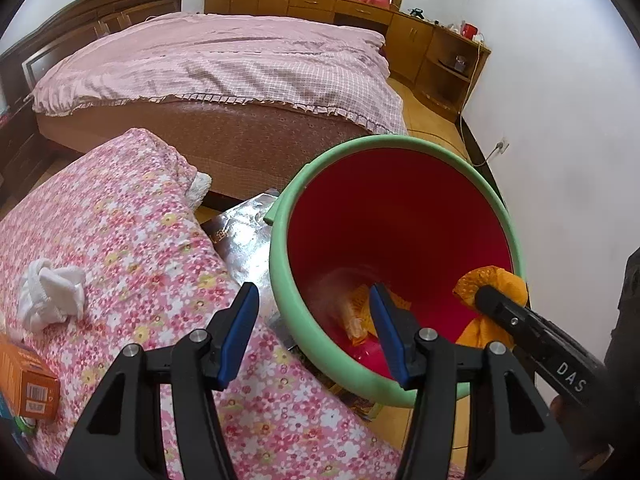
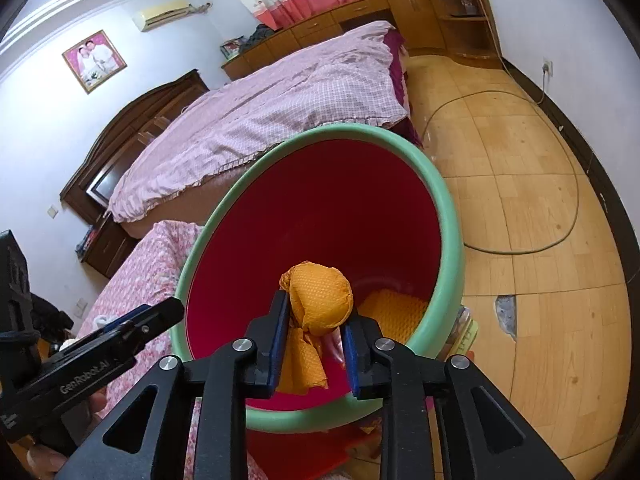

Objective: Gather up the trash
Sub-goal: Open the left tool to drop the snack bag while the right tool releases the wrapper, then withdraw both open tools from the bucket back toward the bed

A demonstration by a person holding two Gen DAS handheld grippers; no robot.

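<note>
A red bin with a green rim (image 1: 280, 280) (image 2: 452, 240) stands beside a floral-covered surface (image 1: 120, 240). My right gripper (image 2: 318, 309) hangs over the bin's mouth, shut on a crumpled orange wad (image 2: 320, 294) whose tail droops between the pads. In the left wrist view the wad (image 1: 496, 280) shows at the bin's right rim around the right gripper (image 1: 486, 294). My left gripper (image 1: 313, 290) (image 2: 168, 308) is open and straddles the near rim, one finger inside the bin and one outside. Orange trash (image 1: 356, 312) (image 2: 394, 312) lies at the bin's bottom. A white crumpled tissue (image 1: 50, 292) rests on the floral cover.
An orange box (image 1: 28, 388) sits at the floral cover's left edge. A silver foil pack (image 1: 248, 236) lies between cover and bin. A bed with a pink checked spread (image 1: 224, 60) stands behind. A cable (image 2: 560, 220) loops across the wooden floor at right.
</note>
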